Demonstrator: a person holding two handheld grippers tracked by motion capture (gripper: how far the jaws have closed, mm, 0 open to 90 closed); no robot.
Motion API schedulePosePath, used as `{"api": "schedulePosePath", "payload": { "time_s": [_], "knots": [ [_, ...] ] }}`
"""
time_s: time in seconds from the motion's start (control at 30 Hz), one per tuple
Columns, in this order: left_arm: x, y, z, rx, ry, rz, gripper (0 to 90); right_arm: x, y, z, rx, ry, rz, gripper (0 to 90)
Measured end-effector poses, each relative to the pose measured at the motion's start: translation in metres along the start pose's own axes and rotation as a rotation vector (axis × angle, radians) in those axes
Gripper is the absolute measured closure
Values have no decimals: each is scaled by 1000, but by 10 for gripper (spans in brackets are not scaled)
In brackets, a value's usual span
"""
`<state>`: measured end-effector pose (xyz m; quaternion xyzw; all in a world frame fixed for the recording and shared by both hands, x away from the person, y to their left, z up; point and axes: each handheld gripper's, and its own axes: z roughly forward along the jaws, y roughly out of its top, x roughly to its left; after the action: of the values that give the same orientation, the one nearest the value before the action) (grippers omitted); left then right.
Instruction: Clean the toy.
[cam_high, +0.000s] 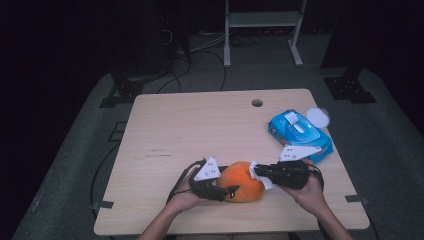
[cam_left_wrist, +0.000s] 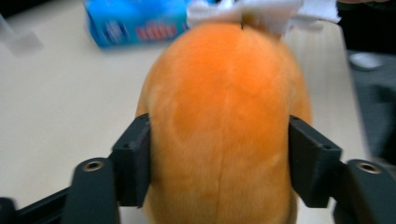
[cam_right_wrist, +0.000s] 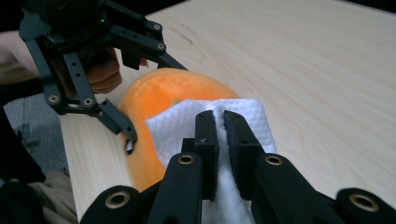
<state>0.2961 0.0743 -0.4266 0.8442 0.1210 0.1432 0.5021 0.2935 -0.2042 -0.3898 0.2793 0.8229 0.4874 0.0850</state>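
Two tools bear on one orange plush toy (cam_high: 241, 181), which lies on the near middle of the surface (cam_high: 200, 125), between your hands. Your left tool (cam_high: 220, 191) grips the toy from its left end: in the left gripper view the jaws stand wide apart with one pad on each flank of the toy (cam_left_wrist: 224, 130), pressing into the fur, so it is closed on the toy as far as the toy's width allows. Your right tool (cam_high: 260, 172) comes in from the opposite end; in the right gripper view its jaws are nearly together, clamped on a folded white wipe (cam_right_wrist: 210, 121), and that wipe lies against the upper right part of the toy (cam_right_wrist: 154, 93). The relation that governs the next stroke is this: the toy's long axis runs roughly left to right across the surface, in line with both tools, so the wipe meets the toy at the end farthest from the holding tool. Judged from this, wiping strokes should run along that axis toward your left tool, or across the crown, while the left tool resists the push. Expect the soft body to deform and roll if the hold slackens. A blue pack of wipes (cam_high: 299, 131), lid (cam_high: 318, 117) open, sits on the surface beyond your right hand (cam_high: 309, 192), well apart from the toy.
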Motion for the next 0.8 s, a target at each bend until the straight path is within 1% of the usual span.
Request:
{"api": "schedulePosePath", "payload": {
  "time_s": [0.03,0.07,0.1,0.13,0.17,0.2,0.23,0.27,0.33,0.37,0.4,0.43,0.47,0.5,0.57,0.6,0.63,0.67,0.7,0.73,0.8],
  "knots": [
    [-1,2,-1,-11,15,45,350,1,2,-2,-13,-2,-4,836],
    [-1,2,-1,-14,10,54,348,2,3,-4,-24,-3,-6,836],
    [0,0,0,-10,-6,57,339,3,4,-4,-27,-2,-7,836],
    [1,-3,1,-1,-31,55,326,2,4,-3,-26,0,-10,836],
    [2,-7,3,7,-52,39,299,2,3,-1,-15,-1,-10,837],
    [4,-10,4,6,-64,2,251,0,1,2,0,1,-10,836],
    [9,-11,3,4,-76,-54,200,-1,-2,5,12,-2,-12,836],
    [12,-11,2,-1,-81,-87,160,-4,-4,7,20,-10,-10,837],
    [18,-12,0,-2,-92,-172,128,-8,-6,5,23,-21,1,836],
    [20,-12,0,3,-90,-197,130,-10,-7,3,26,-29,4,836],
    [20,-13,1,6,-89,-207,144,-12,-8,2,28,-31,12,836],
    [19,-14,2,5,-93,-198,166,-14,-9,1,27,-28,21,837],
    [18,-14,3,9,-88,-172,192,-16,-10,1,24,-18,34,837],
    [17,-14,3,14,-86,-157,220,-15,-9,1,19,-7,44,837],
    [13,-13,2,18,-82,-106,258,-11,-7,2,14,1,32,837],
    [12,-14,1,25,-77,-69,276,-7,-5,3,11,16,30,837],
    [11,-14,0,32,-80,-45,289,-3,-4,4,8,27,15,837],
    [10,-15,-1,34,-83,-31,300,0,-2,5,8,37,-2,837],
    [11,-16,-2,32,-85,-24,307,3,0,5,6,37,-14,837],
    [11,-16,-2,30,-88,-27,313,5,1,5,6,27,-25,837],
    [12,-17,-2,28,-92,-32,317,3,1,4,2,18,-25,837]
  ]
}}
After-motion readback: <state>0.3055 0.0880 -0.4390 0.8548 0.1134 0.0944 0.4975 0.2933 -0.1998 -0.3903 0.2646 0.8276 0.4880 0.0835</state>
